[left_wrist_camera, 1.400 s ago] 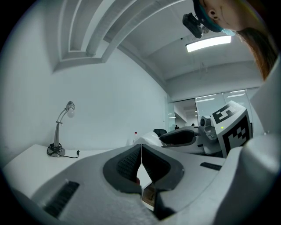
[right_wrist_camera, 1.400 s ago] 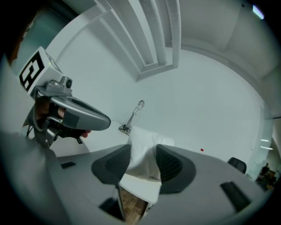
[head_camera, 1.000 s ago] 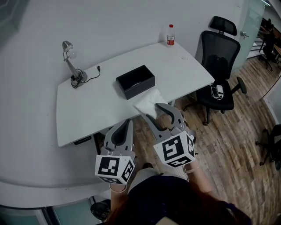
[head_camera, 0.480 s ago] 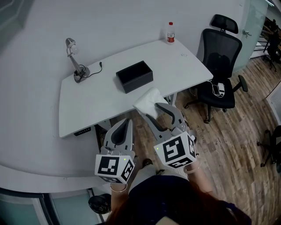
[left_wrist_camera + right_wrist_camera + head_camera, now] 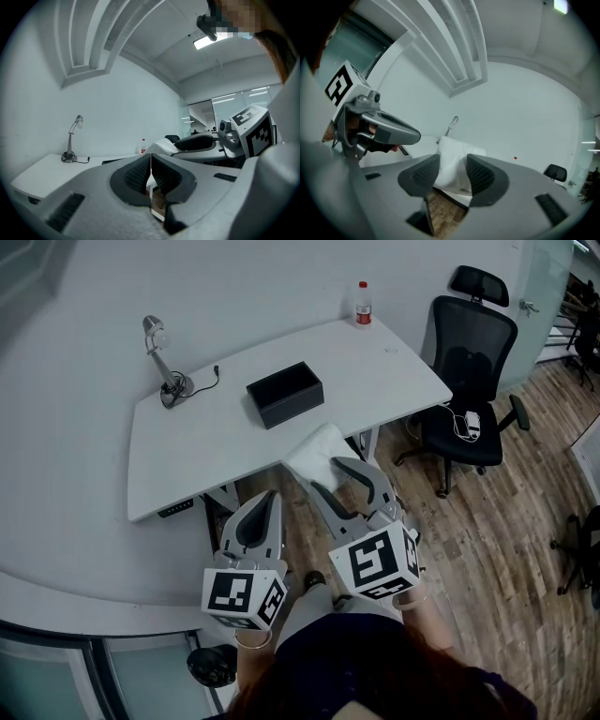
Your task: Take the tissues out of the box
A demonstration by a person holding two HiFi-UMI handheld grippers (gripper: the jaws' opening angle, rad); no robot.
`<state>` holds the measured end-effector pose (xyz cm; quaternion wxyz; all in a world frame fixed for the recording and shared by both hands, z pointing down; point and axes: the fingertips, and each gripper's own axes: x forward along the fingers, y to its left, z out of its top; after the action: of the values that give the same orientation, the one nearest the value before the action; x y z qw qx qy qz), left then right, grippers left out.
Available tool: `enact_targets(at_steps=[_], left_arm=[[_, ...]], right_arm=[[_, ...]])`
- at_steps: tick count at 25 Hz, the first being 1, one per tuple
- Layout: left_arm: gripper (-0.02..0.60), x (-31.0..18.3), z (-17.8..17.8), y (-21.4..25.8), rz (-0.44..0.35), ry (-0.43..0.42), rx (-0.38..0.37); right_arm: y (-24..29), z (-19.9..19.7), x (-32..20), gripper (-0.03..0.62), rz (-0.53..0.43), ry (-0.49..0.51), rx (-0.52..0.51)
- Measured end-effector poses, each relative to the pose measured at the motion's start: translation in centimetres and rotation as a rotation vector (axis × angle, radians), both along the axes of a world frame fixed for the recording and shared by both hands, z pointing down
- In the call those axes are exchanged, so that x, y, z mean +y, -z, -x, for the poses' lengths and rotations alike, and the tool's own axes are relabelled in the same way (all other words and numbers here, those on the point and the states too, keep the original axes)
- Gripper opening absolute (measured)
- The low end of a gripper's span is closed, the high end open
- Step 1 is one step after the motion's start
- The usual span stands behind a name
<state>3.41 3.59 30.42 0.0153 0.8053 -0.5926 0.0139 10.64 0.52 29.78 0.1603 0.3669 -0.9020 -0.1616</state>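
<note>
The right gripper (image 5: pixel 328 474) grips a white pack of tissues (image 5: pixel 315 448) between its part-open jaws, at the near edge of the white desk (image 5: pixel 187 451). Print on the pack's lower edge is too small to read. The left gripper (image 5: pixel 266 507) has its jaws pressed together on nothing. The black box (image 5: pixel 285 393) sits open mid-desk, beyond the tissues. 1 red-labelled bottle (image 5: pixel 363 304) stands at the far right corner, its label unreadable.

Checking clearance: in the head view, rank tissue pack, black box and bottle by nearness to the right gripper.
1. tissue pack, held in the right gripper.
2. black box, centre of the table.
3. bottle, at its far edge.
</note>
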Motion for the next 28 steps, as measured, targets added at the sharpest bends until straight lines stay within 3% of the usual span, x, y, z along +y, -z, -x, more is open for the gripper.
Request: enact_targets(at_steps=[28], left_arm=[[0.026,0.8,-0.3,0.0,-0.001,0.0,-0.021]], right_arm=[[0.8,-0.2,0.9,0.192,-0.024,0.009,-0.017]])
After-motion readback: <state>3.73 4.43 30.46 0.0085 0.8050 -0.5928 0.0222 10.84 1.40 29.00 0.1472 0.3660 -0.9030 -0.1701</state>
